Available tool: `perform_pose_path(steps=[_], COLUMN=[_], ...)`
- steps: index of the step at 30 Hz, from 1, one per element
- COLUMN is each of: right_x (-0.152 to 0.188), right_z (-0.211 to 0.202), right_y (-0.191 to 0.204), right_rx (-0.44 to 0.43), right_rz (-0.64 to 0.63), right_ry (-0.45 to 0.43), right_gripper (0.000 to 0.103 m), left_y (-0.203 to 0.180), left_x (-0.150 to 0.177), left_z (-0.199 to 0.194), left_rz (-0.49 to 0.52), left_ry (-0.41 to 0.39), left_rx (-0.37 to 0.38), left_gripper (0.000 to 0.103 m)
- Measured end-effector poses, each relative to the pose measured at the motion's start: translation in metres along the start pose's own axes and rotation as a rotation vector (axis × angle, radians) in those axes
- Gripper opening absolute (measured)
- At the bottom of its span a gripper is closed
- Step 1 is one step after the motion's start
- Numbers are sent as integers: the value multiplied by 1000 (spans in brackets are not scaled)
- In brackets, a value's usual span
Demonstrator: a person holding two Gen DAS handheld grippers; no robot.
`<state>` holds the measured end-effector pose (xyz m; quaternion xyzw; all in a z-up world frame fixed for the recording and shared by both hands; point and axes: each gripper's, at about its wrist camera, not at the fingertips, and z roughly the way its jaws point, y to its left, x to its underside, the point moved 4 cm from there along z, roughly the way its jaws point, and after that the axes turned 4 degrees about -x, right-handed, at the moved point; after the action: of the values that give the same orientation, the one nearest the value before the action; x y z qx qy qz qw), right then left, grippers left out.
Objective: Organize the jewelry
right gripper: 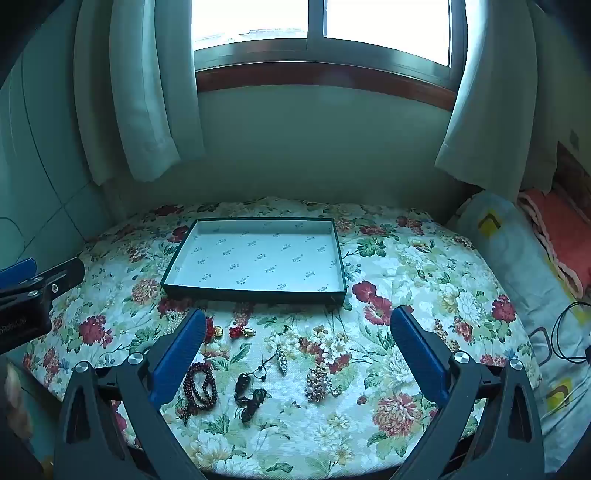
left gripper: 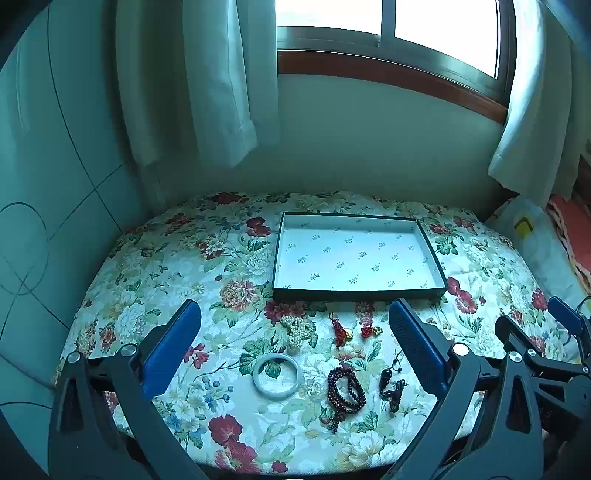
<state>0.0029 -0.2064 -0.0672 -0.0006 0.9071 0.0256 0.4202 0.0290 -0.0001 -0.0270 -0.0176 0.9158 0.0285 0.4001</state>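
A: What covers the worktop?
B: A floral cloth (left gripper: pixel 155 258), cream with red and green blooms.

A: And behind it?
B: A pale wall under a window (right gripper: pixel 317 22) with a brown wooden sill (right gripper: pixel 325 79). Pale curtains (left gripper: pixel 221 85) hang at both sides, their hems short of the cloth.

A: Anything off to the right?
B: A light cushion (right gripper: pixel 517 251) with yellow patches, a folded orange blanket (right gripper: pixel 565 229) just beyond it, and a thin black cable (right gripper: pixel 565 332) looping over the cushion.
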Motion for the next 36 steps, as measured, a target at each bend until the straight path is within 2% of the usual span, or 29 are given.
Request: perform_pose_path(steps=[36], right_x=[-6], right_z=[-4], right_y=[-1], right_rx=[4], right_rz=[-5], right_ry=[-18], right_gripper=[99], left_y=[-2], left_x=[3], left_z=[-3], left_rz=[8], left_ry=[5], left_rx=[-5], left_gripper=[101])
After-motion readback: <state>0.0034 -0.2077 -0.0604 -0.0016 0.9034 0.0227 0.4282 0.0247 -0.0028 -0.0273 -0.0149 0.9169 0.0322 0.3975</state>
